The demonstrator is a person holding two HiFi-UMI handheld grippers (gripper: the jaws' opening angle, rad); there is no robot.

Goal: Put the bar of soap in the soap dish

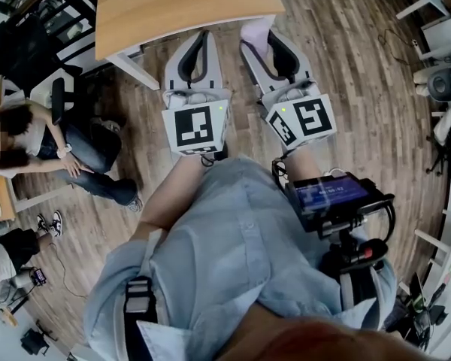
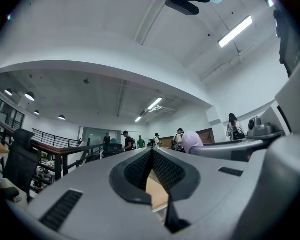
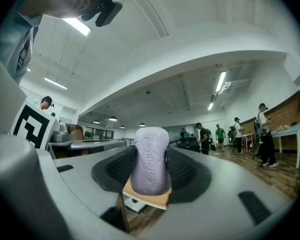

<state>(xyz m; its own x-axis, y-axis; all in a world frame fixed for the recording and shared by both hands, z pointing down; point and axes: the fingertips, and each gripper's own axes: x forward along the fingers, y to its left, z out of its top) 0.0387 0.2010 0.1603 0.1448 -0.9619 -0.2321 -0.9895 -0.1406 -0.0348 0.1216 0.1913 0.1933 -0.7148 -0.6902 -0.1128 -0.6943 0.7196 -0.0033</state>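
A lavender bar of soap point(image 3: 150, 161) stands upright between the black pads of my right gripper point(image 3: 150, 153), which is shut on it. In the head view the soap point(image 1: 255, 30) shows as a pale pink lump at the tip of the right gripper point(image 1: 261, 42), just off the wooden table's near edge. My left gripper point(image 1: 203, 37) hangs beside it, to the left. Its jaws point(image 2: 151, 155) meet at the tips with nothing between them. No soap dish shows in any view.
A light wooden table point(image 1: 173, 6) on white legs lies ahead of both grippers, over a wood plank floor point(image 1: 361, 89). People sit at the left point(image 1: 68, 153) beside a black chair point(image 1: 56, 100). White furniture and a fan point(image 1: 443, 81) stand at the right.
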